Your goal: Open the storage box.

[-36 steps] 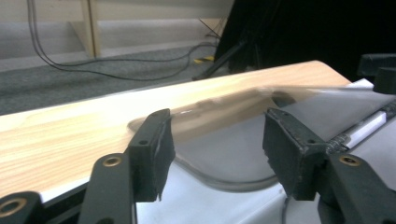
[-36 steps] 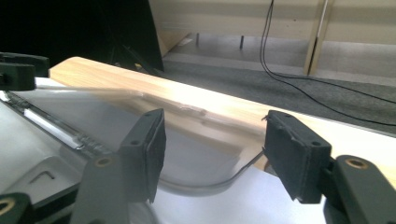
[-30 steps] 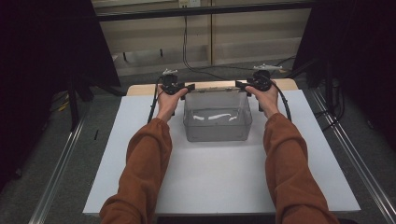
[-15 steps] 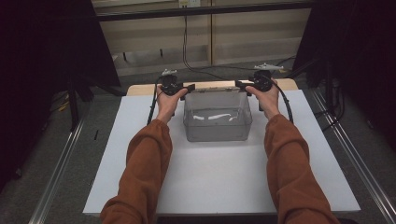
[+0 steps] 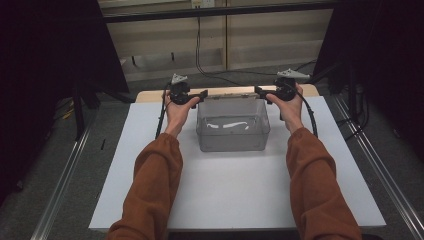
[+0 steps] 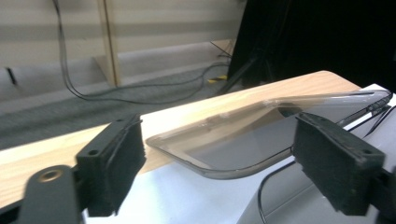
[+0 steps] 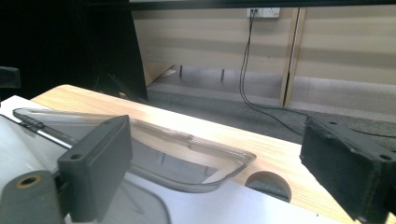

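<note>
Flanking a clear bin (image 5: 233, 131), both tools agape, left tool (image 5: 196, 95), right tool (image 5: 264, 91), gripper views reveal lid (image 6: 252, 135).

clear lid (image 6: 261, 135) far end hidden (jaws cropped)

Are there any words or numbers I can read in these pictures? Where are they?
None can be read.
The clear plastic box shows no label, only white glare.
Its clear lid, seen in both gripper views, carries no print.
The left gripper and right gripper show no brand or number.
The wall socket is too small and blurred to tell any marking.
</note>
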The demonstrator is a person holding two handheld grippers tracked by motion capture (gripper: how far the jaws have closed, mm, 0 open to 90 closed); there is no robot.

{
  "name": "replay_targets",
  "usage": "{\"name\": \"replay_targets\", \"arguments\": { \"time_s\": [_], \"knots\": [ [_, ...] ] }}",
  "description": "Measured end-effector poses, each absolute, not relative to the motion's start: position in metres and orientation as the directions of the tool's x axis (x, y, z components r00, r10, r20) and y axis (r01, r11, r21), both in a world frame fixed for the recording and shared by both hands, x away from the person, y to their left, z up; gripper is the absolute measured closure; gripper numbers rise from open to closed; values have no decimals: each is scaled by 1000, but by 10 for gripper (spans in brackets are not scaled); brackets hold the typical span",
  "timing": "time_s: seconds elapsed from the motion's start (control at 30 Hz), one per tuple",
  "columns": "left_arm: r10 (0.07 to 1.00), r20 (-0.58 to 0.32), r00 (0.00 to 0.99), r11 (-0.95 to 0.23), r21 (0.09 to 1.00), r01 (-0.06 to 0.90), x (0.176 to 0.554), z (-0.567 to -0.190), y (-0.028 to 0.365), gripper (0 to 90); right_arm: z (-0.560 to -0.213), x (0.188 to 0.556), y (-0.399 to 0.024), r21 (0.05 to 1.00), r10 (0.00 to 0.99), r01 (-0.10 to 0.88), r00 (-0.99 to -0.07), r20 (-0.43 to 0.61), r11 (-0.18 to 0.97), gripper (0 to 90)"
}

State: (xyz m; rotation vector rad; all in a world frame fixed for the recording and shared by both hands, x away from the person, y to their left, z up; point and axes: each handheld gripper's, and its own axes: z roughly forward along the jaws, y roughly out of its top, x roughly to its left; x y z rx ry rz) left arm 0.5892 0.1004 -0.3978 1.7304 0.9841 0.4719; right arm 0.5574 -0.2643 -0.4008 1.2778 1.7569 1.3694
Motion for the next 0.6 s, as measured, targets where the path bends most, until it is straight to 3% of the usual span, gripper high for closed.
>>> {"name": "replay_targets", "arguments": {
  "time_s": [0.23, 0.6],
  "knots": [
    [794, -137, 592, -96, 934, 345, 565, -395, 112, 36, -390, 531, -263, 964, 922, 266, -377, 87, 18, 34],
    [796, -63, 602, -134, 952, 276, 529, -391, 121, 21, -389, 487, -274, 978, 940, 205, -339, 38, 35, 5]
  ]
}}
